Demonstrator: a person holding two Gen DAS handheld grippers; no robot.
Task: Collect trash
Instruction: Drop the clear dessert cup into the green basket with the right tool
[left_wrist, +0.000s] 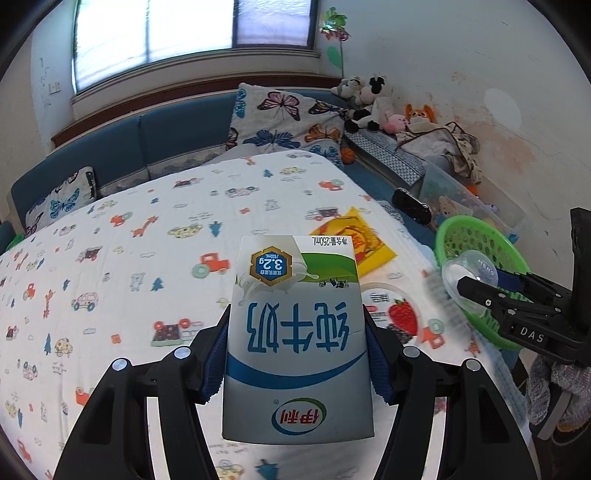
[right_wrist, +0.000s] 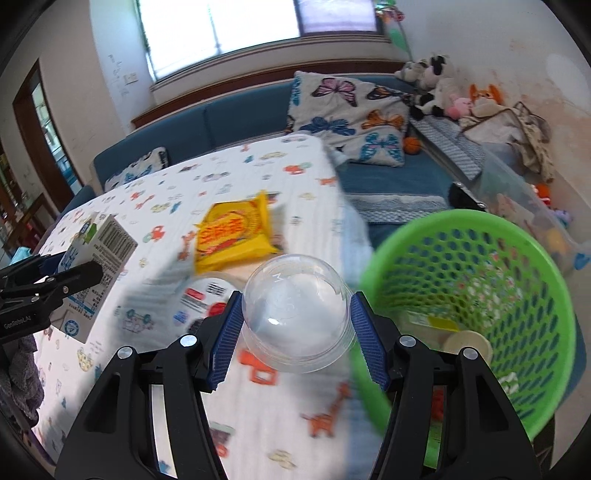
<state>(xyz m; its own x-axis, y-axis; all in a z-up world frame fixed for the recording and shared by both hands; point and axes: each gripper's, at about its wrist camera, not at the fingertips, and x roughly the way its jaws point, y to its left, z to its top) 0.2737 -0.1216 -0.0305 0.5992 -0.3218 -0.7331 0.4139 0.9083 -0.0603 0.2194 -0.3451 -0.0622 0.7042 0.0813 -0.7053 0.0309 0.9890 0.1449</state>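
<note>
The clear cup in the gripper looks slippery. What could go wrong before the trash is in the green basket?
1. The right gripper holds the clear plastic cup only by its rounded sides; it might pop out.
2. The cup is beside the green basket, not above it, so an early release could miss.
3. The yellow snack packet and strawberry lid lie near the table's edge; a bump could knock them off.
</note>
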